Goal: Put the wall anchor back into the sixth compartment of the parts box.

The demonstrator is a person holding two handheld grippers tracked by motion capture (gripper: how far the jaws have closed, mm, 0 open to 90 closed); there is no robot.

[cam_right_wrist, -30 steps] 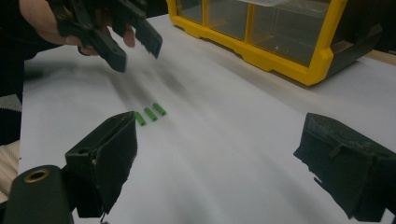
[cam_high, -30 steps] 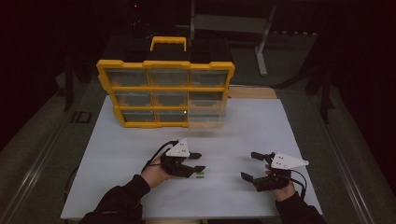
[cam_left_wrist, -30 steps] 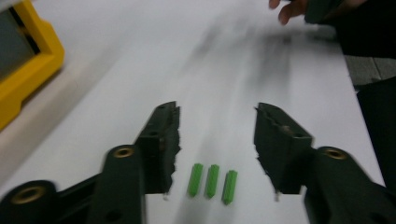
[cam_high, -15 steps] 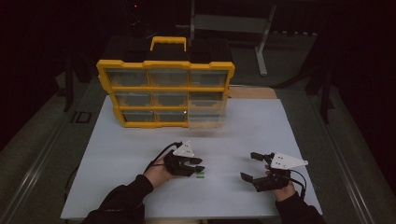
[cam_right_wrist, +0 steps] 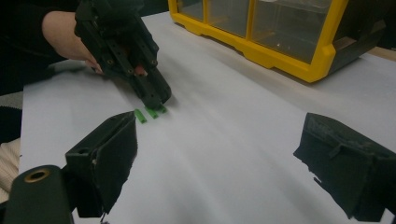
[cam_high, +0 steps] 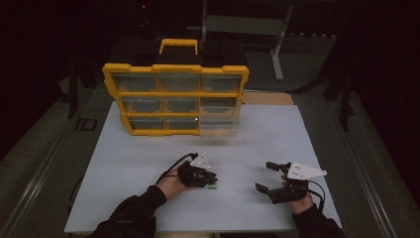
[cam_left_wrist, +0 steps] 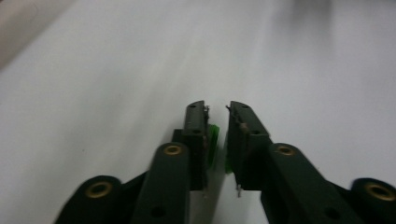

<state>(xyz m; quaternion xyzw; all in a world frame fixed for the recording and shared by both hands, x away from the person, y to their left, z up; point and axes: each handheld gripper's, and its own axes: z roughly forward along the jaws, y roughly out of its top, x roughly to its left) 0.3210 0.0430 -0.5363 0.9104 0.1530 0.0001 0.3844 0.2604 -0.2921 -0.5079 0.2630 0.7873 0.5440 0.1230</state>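
Observation:
Small green pieces (cam_high: 213,187) lie on the white table (cam_high: 148,158) near its front. My left gripper (cam_high: 212,179) points down at them, its tip on the table. In the left gripper view its jaws (cam_left_wrist: 217,109) have just been closing and stand almost together, with a green piece (cam_left_wrist: 214,144) pinched between the pads. The right gripper view shows that gripper (cam_right_wrist: 159,100) over the green piece (cam_right_wrist: 156,111), with another green strip (cam_right_wrist: 140,115) lying free beside it. My right gripper (cam_high: 265,176) hovers at the front right, open wide (cam_right_wrist: 224,163) and holding nothing.
A yellow organiser case (cam_high: 176,99) with clear drawers and a handle stands upright at the back of the table, and also appears in the right gripper view (cam_right_wrist: 261,28). White tabletop lies between it and the grippers. A grey metal stand (cam_high: 277,44) is behind the table.
My left gripper has dropped to the table over the green pieces and its jaws have drawn together. The right gripper has not moved.

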